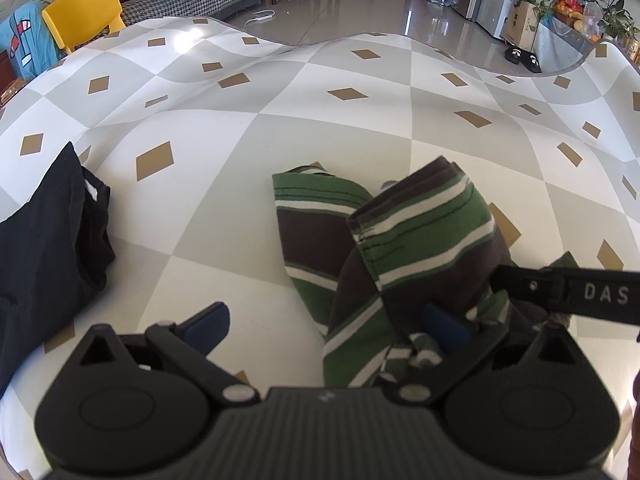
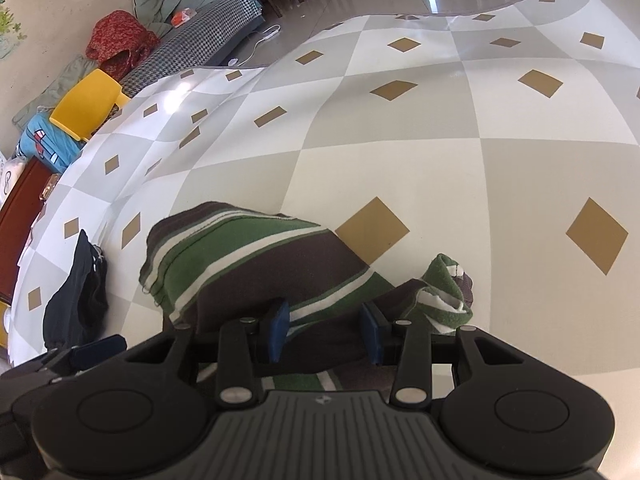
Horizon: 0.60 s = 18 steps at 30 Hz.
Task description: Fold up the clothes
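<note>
The striped garment (image 1: 320, 236), banded in green, brown and white, lies bunched on the desk (image 1: 360, 128), which is covered in a grey-and-white checked cloth with tan diamonds.

In the left wrist view the left gripper (image 1: 328, 324) has its fingers spread wide. The left blue finger (image 1: 208, 320) hangs over bare cloth cover with nothing against it. The right blue finger (image 1: 446, 328) sits right against a raised fold of the striped garment, which rises ahead of and partly between the two fingers. The pads do not pinch the fabric. Part of the other gripper's black arm crosses just to the right of that finger.

In the right wrist view the right gripper (image 2: 326, 330) has its fingers about half apart, and the striped garment (image 2: 256, 264) passes through the gap. The fabric fills the space between the two blue fingers (image 2: 278, 330), but whether the pads press on it cannot be told. A rolled green cuff of the same garment sits just ahead and to the right of the right finger.

A black garment (image 1: 44, 232) lies well off to the left of both sets of fingers.
</note>
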Tool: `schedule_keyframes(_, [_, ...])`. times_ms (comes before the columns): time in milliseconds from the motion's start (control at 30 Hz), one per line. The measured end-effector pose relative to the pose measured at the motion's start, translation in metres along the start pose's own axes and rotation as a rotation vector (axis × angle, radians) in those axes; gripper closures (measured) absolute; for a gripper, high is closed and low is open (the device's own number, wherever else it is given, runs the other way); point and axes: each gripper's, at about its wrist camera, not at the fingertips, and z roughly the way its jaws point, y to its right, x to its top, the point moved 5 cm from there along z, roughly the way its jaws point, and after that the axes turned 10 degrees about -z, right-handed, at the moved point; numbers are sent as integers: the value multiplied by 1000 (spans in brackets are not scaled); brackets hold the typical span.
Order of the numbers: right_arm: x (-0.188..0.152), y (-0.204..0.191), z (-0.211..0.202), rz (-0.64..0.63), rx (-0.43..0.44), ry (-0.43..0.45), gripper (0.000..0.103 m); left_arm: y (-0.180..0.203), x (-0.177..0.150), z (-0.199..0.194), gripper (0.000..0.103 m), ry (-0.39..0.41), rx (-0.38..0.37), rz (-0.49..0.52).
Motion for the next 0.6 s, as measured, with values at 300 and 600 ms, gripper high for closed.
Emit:
schedule_keyframes(300, [15,-3,-25,-45,-17,86,63,0,-2,-9,0,-26,-96,-13])
schedule_keyframes(600, [13,-36,-48,-148,102,122,61,-17,-1,-40,0,51,-85,-12])
